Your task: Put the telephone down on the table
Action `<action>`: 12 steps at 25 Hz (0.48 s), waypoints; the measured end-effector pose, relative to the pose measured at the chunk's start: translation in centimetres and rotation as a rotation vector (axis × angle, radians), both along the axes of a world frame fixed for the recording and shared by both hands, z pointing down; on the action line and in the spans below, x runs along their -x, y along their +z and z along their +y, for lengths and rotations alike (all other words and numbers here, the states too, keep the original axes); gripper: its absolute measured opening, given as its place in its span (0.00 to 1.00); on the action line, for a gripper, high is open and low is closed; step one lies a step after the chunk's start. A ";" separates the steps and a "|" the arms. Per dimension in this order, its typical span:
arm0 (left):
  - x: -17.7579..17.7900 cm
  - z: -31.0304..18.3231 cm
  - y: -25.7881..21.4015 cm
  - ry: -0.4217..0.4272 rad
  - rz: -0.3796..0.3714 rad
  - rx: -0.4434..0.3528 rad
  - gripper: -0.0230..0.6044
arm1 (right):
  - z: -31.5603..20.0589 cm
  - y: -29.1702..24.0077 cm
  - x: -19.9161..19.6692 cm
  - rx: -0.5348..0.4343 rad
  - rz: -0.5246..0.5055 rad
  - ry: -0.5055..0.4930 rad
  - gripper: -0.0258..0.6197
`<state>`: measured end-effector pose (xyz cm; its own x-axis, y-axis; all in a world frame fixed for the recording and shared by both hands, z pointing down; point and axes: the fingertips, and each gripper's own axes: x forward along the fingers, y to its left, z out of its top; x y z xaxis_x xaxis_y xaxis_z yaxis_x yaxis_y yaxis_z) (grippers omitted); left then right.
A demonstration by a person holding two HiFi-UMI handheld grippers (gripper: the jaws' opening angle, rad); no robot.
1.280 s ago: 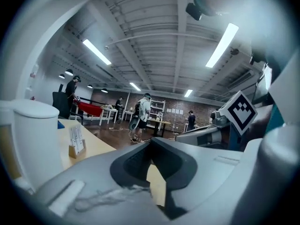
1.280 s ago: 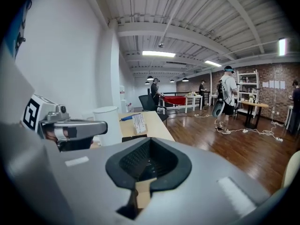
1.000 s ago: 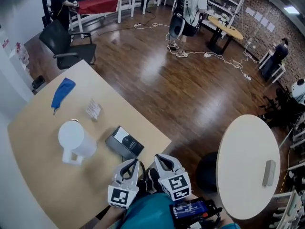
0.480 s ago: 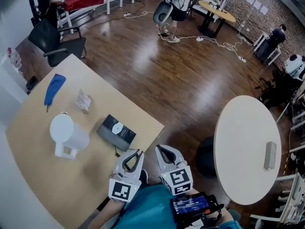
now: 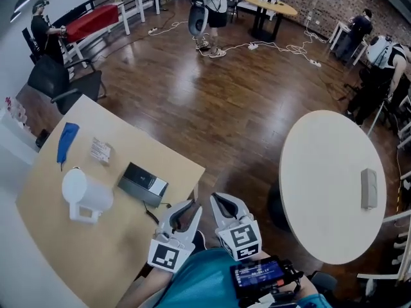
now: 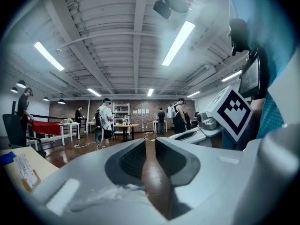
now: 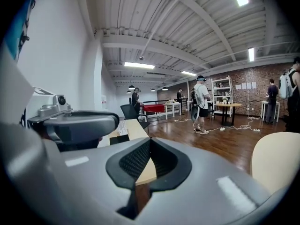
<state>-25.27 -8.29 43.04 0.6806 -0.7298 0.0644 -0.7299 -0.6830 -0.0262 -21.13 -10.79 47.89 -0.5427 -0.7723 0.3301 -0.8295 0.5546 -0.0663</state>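
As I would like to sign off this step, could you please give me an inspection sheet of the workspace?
Surface: wooden table, no spill seen.
Job's things: telephone lies flat on the table, touched by neither gripper.
Clutter: white jug, blue cloth and small packet, all on the table.
Grippers: left gripper has just been opening, narrow gap, nothing between its jaws; right gripper jaws together, empty.
Cables: thin dark cable beside the telephone; white floor cables far off.
Surroundings: round white table bearing a small grey object; office chair; standing person.
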 end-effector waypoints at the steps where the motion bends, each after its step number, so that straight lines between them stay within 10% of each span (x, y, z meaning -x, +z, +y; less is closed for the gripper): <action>1: -0.8 0.3 -0.3 0.014 -0.012 -0.010 0.11 | 0.1 -0.2 -0.5 -0.005 -0.009 0.000 0.03; 12: -5.1 4.1 -1.3 -0.074 -0.121 0.011 0.02 | 3.6 -1.2 -3.7 -0.029 -0.103 -0.087 0.03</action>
